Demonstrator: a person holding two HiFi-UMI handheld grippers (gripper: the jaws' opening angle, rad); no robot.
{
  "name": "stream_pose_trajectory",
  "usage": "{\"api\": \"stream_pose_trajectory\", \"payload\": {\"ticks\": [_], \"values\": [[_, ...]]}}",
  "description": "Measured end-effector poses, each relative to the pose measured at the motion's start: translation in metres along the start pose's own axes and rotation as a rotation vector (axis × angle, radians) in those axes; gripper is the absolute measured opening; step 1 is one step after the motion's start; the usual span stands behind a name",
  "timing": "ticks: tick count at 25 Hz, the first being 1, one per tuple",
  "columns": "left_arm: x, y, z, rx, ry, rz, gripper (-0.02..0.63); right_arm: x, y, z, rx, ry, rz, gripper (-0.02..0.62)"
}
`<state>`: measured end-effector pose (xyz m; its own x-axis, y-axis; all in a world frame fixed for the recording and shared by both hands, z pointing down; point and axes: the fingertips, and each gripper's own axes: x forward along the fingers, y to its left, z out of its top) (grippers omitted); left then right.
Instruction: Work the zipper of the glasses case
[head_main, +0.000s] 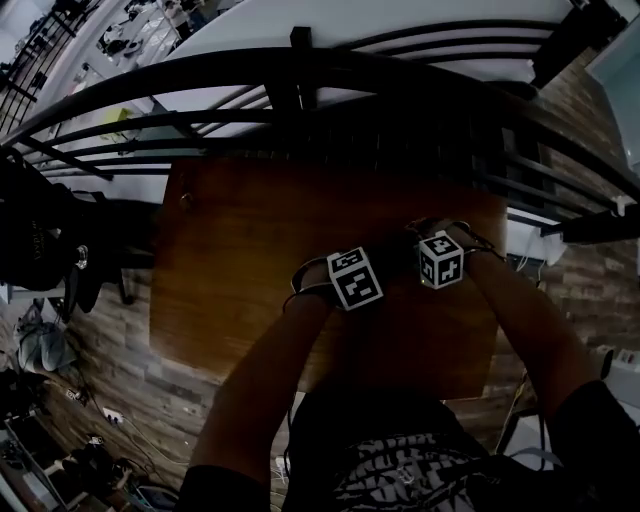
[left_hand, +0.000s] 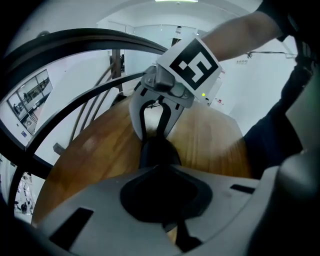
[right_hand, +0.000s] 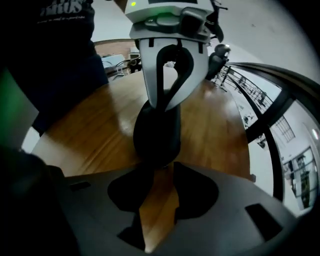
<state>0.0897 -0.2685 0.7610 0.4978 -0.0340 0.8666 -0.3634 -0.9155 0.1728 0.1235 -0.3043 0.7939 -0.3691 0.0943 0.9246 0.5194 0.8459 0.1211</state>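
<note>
Brown, glossy wood formed the rectangular table with rounded corners, which stood beside a black, curved metal railing over a plank floor. The black, oblong glasses case lay on the table right of its middle, nearer the right edge than the left, with bare wood all round it. In the head view it was lost in shadow beneath the two tools, and its zipper could not be made out in any view. The grey left gripper and the grey right gripper faced each other along the case, one at each end, both pointing steeply down. In the head view their black-and-white marker cubes sat close together above the person's bare forearms. The left gripper's fingers were drawn fully together, and in the right gripper view their tips met on the far end of the case, pinching it there. In its own view the case's dark end sat right at the closed tips. The right gripper's fingers stood partly apart with a narrow strip of table wood showing between them. The near end of the case lay just at their tips, and they were not pressing on it. In the left gripper view those same fingers straddled the case's far end with a gap between them.
</note>
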Motion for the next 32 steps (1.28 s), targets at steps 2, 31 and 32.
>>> {"api": "stream_pose_trajectory", "payload": {"ticks": [2,31,32], "values": [[-0.001,0.002,-0.001,-0.005,-0.001,0.011,0.005,0.003,0.0,0.002,-0.064,0.005,0.025,0.103],[-0.007,0.001,0.004,-0.173,-0.153,-0.095,0.005,0.033,0.04,0.112,1.187,-0.173,-0.287,0.0],[-0.01,0.002,0.007,-0.19,-0.162,-0.114,0.005,0.039,0.035,0.122,1.227,-0.193,-0.279,0.0]]}}
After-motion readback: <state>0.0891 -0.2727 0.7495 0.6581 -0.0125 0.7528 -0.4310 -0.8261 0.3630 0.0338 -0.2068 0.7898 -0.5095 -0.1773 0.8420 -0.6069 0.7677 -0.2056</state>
